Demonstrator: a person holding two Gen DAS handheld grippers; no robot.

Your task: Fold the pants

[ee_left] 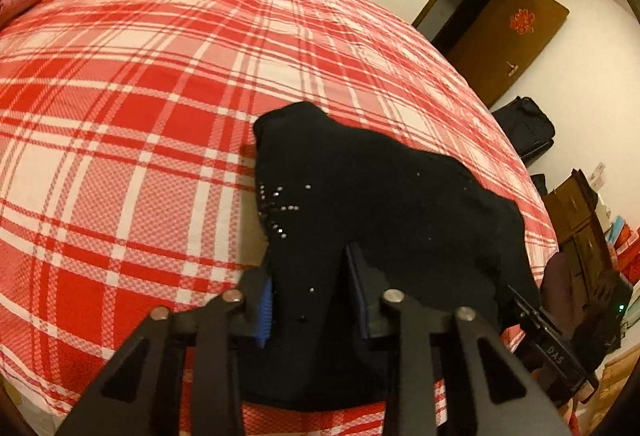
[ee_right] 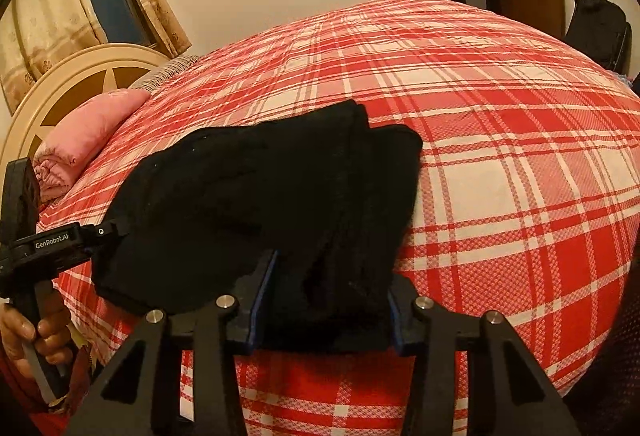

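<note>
Black pants (ee_left: 380, 195) with small silver studs lie folded in a thick bundle on the red plaid bed, near its front edge. They also show in the right wrist view (ee_right: 260, 203). My left gripper (ee_left: 310, 276) has its jaws closed on one end of the bundle. My right gripper (ee_right: 328, 292) has its jaws around the other end, with the thick fabric filling the gap between them. The left gripper (ee_right: 100, 232) shows at the left of the right wrist view, and the right gripper (ee_left: 532, 312) at the right of the left wrist view.
The red and white plaid bedspread (ee_right: 500, 155) covers the bed. A pink pillow (ee_right: 92, 123) lies by the cream headboard (ee_right: 72, 75). A brown door (ee_left: 504, 35), a black bag (ee_left: 528, 127) and a wooden cabinet (ee_left: 580, 220) stand beyond the bed.
</note>
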